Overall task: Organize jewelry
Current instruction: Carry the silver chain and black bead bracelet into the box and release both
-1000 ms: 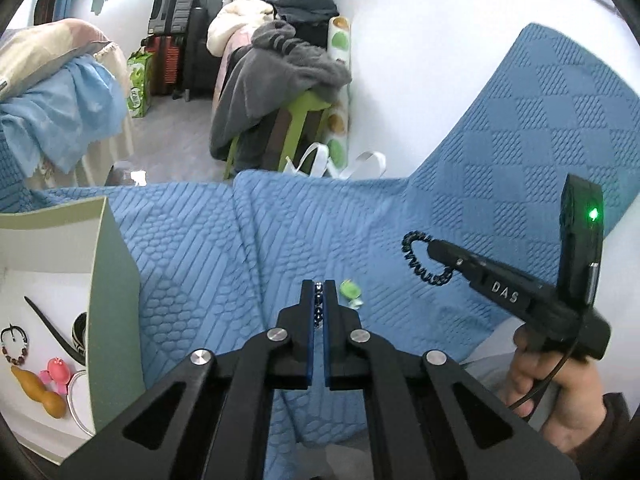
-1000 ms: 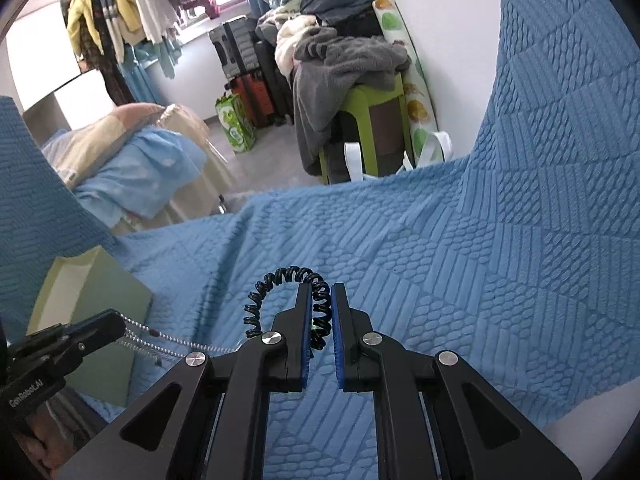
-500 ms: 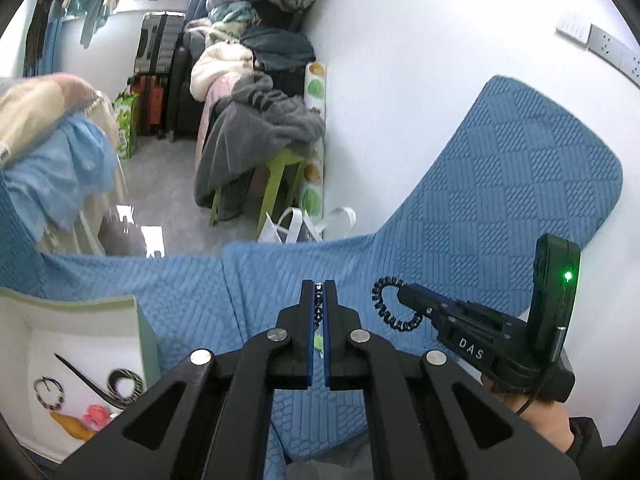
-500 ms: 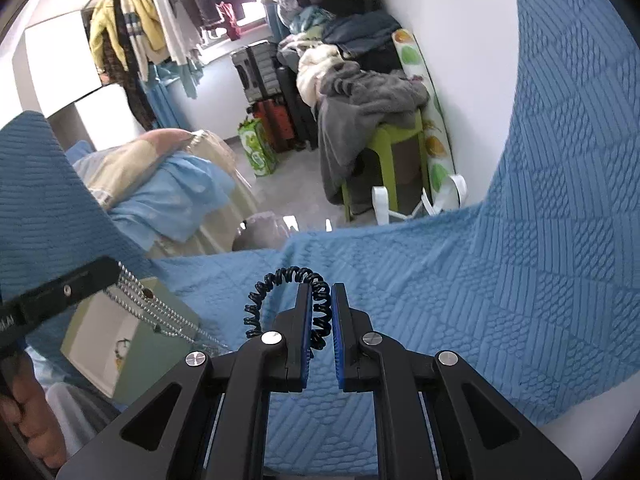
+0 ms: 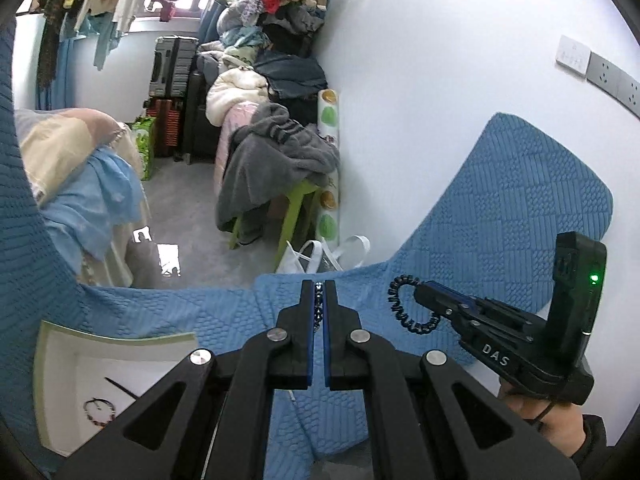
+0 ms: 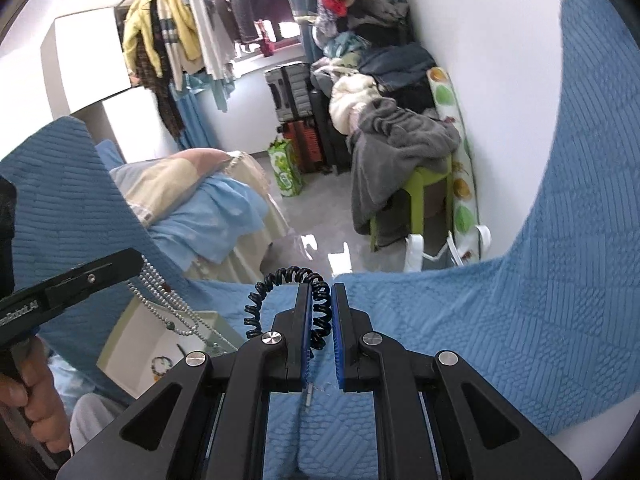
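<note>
My left gripper (image 5: 319, 285) is shut on a silvery bead necklace (image 5: 319, 300); from the right wrist view the necklace (image 6: 168, 308) hangs in loops from the left gripper (image 6: 138, 264) above the box. My right gripper (image 6: 321, 286) is shut on a black spiral hair tie (image 6: 280, 284), also seen as a hair tie (image 5: 402, 304) at the tip of the right gripper (image 5: 418, 294). A pale green box (image 5: 52, 344) with a white inside lies low on the left; it holds a bead bracelet (image 5: 99, 412) and a dark hair stick (image 5: 120, 388).
A blue quilted cover (image 6: 500, 320) spreads under both grippers and rises up the white wall (image 5: 440, 80). Beyond its edge are a green stool with grey clothes (image 5: 276, 148), a white bag (image 5: 320, 252), suitcases (image 5: 172, 68) and a bed (image 5: 76, 168).
Both grippers have risen above the blue cover, each still holding its item. The box now sits lower and smaller in both views, and more of the room shows.
</note>
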